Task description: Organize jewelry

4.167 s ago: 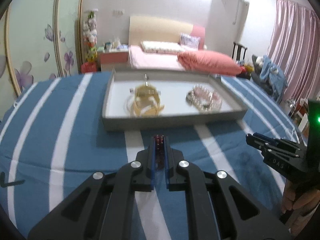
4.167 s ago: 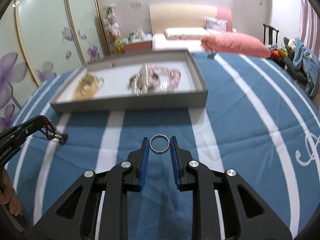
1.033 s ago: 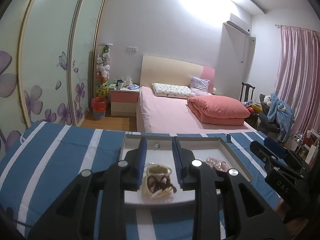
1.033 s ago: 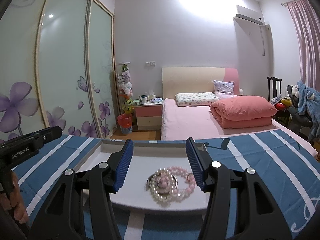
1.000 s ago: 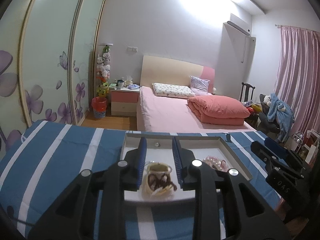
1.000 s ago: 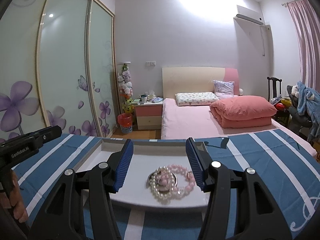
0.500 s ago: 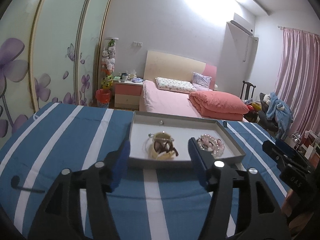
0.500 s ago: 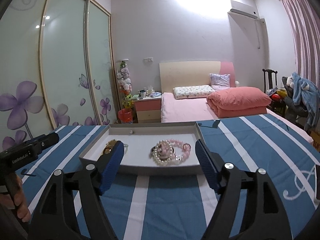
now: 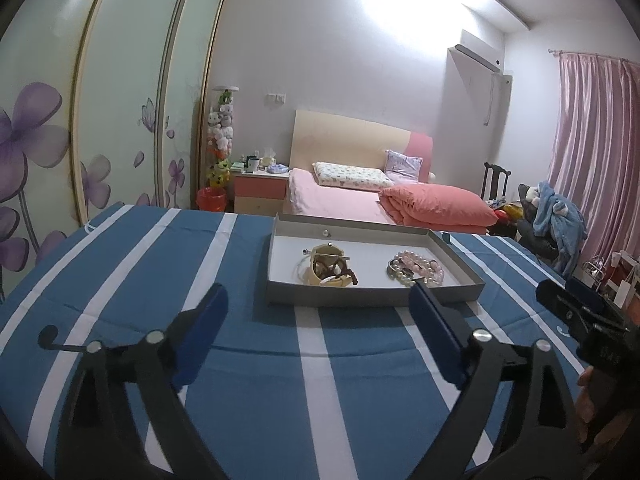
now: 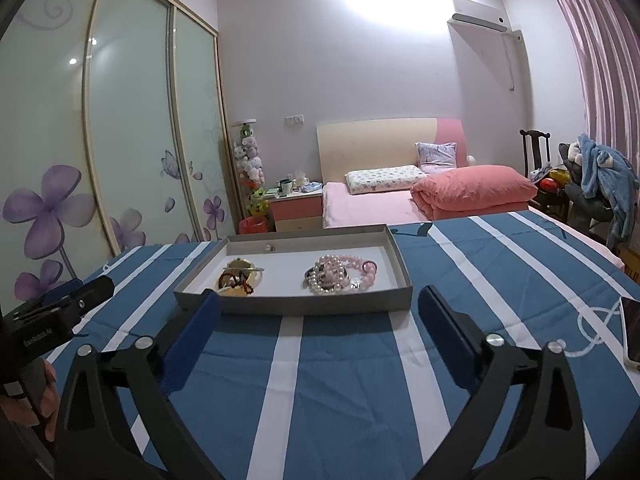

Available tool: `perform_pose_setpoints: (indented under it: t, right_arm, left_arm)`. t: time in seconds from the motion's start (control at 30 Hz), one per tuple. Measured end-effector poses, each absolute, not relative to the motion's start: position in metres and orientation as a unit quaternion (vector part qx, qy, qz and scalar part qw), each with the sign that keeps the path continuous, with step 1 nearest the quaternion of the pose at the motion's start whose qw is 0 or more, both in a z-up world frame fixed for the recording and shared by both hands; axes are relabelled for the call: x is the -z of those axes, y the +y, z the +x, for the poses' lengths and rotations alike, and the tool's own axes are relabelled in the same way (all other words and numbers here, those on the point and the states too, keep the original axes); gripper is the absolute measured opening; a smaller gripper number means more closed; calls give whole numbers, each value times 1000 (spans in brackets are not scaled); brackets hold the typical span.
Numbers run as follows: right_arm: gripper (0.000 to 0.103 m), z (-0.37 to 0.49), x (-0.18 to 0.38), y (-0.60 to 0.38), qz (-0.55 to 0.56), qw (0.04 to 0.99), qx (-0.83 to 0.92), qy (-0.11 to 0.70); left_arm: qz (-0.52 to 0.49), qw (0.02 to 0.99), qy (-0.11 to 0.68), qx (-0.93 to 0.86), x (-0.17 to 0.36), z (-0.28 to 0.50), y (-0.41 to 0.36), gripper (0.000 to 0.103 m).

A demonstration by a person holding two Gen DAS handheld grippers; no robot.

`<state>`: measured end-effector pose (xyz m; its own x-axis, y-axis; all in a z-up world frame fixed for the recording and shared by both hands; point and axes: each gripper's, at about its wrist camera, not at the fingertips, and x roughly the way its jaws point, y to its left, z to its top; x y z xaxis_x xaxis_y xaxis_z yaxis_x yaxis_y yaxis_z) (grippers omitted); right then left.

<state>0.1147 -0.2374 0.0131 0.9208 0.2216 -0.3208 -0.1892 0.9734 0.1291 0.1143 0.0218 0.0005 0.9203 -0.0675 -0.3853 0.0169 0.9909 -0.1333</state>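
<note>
The tray (image 9: 372, 300) lies ahead of both my tongs on the striped cloth (image 9: 240, 360), well clear of the tips. In it, a gold bangle pile with dark red beads (image 9: 330, 270) lies ahead of my left tongs (image 9: 318, 312), and pearl and pink beads (image 10: 340, 274) ahead of my right tongs (image 10: 320, 316). Both sets are spread wide and opening further, with nothing between the pads. A phone (image 10: 632, 332) lies off to the right of my right tongs.
</note>
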Motion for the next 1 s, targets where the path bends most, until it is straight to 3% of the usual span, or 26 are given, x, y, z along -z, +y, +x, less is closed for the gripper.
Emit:
perform_pose_setpoints:
  t: [0.1, 1.0]
  right_arm:
    - [101, 109, -9, -237, 46, 979, -104, 170]
    - [101, 76, 0, -236, 29, 984, -95, 150]
  left_arm:
    - [-57, 979, 193, 22, -1, 106, 18, 99]
    - [-39, 983, 179, 3, -1, 69, 9, 99]
